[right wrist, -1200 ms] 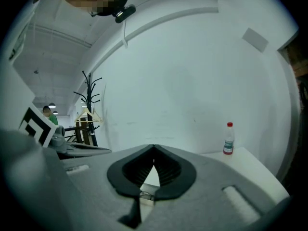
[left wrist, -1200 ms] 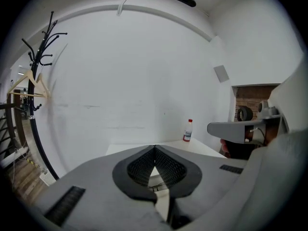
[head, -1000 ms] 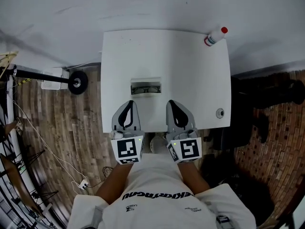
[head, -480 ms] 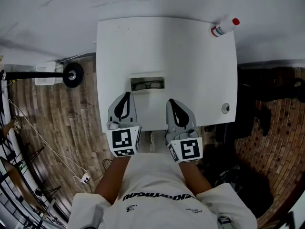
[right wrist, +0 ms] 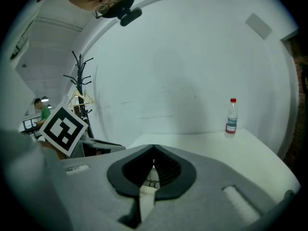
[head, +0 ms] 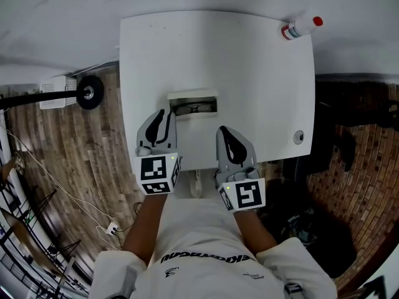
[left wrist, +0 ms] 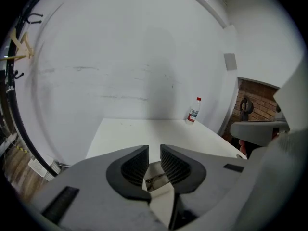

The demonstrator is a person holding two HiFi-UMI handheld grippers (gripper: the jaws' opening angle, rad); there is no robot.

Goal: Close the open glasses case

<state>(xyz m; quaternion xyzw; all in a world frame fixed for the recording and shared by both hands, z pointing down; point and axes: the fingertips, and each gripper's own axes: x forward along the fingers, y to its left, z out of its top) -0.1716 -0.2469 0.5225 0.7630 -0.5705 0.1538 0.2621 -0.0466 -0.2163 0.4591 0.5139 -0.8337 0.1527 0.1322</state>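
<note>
Shows white square table [head: 249, 73] under both sets of fingers, with open white glasses case [head: 193, 96], dark-rimmed spectacles [head: 192, 109] inside, just ahead of left gripper [head: 164, 114], now edged nearer, fingers slightly parted, empty. Keeps right gripper [head: 225, 131] further back, fingers pressed together. Suggests closing about to begin.

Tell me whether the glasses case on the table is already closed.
No, the glasses case lies open, with the glasses visible inside it.
</note>
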